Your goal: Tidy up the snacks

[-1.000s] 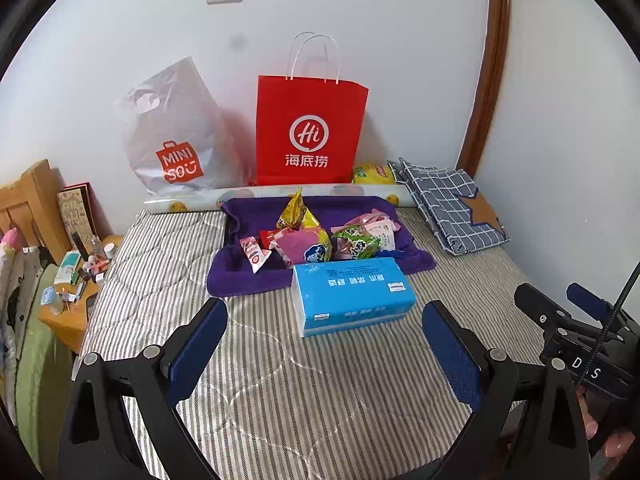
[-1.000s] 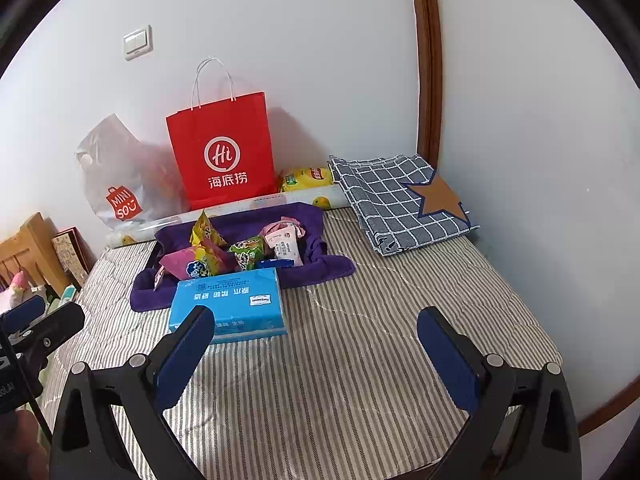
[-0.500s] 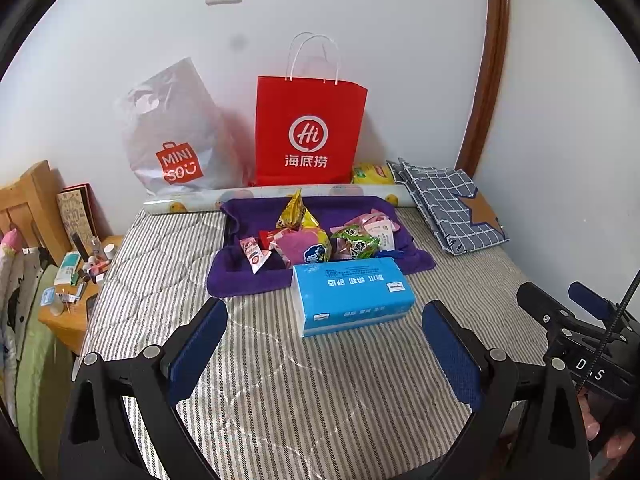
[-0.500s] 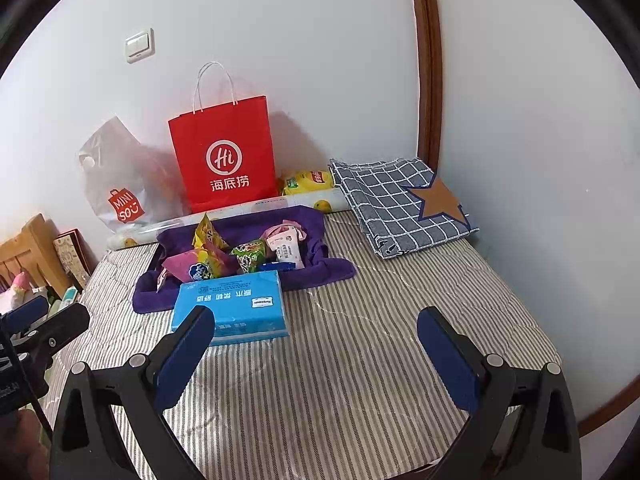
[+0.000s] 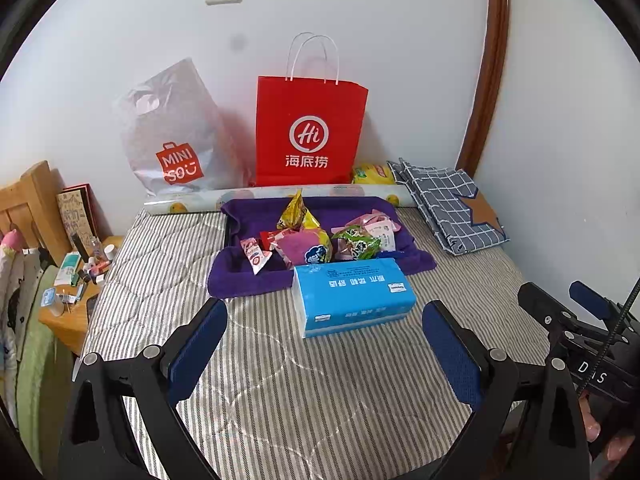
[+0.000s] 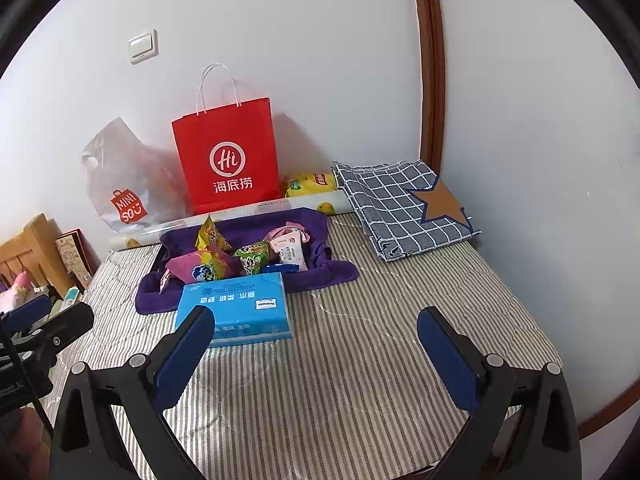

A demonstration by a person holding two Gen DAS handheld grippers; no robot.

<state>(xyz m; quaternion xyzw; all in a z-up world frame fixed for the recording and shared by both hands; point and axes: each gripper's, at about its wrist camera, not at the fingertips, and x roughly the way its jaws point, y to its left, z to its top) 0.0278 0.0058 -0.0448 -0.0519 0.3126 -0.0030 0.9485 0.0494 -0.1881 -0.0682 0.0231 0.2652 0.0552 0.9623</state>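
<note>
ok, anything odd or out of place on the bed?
Snack packets are heaped loose on a rumpled purple towel. The blue tissue pack sits askew, overlapping the towel's front edge. Nothing spilled or damaged.

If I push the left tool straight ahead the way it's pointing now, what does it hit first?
Most likely the blue tissue pack: it lies on the striped mattress centred between the open left tool fingers. The snack pile on the purple cloth comes just behind it. Depth is uncertain through the fisheye.
</note>
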